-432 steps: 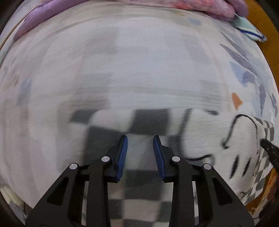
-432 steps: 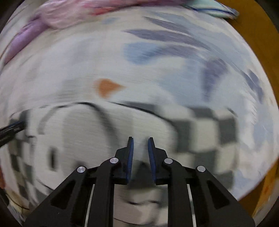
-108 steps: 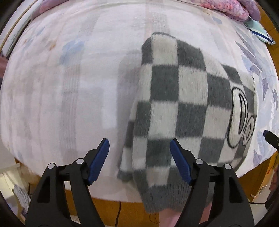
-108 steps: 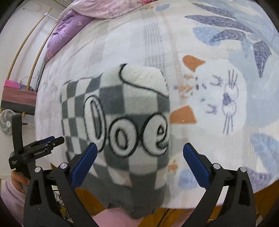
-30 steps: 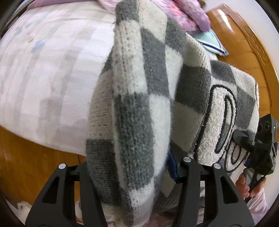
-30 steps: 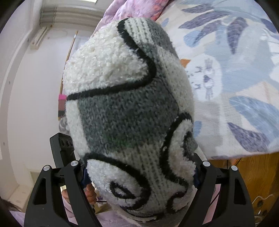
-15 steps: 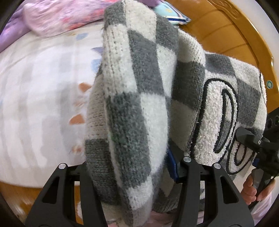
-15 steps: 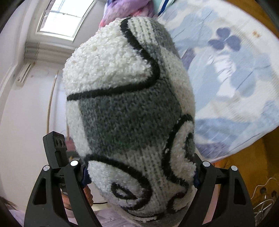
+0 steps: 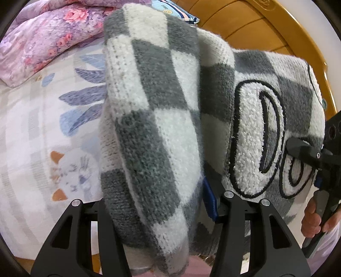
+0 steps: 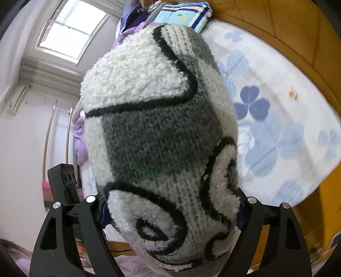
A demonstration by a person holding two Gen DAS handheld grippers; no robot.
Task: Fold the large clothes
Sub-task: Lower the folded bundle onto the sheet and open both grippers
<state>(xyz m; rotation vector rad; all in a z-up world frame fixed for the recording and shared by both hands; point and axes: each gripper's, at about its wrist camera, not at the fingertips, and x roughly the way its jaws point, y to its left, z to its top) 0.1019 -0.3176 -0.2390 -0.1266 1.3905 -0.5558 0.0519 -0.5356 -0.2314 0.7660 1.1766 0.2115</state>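
Lifted off the bed (image 9: 32,119) now, folded checkered sweater (image 9: 153,119) clamped in both grippers, fingertips buried in knit.

White bedsheet printed with blue leaves and orange cat faces (image 9: 38,132) is filling left of frame. Purple floral quilt (image 9: 40,36) is lying bunched at upper left. Folded light-blue striped cloth (image 10: 183,15) is sitting at top centre. Curved wooden headboard (image 9: 266,27) is running along upper right. Bright window (image 10: 70,32) is showing upper left.
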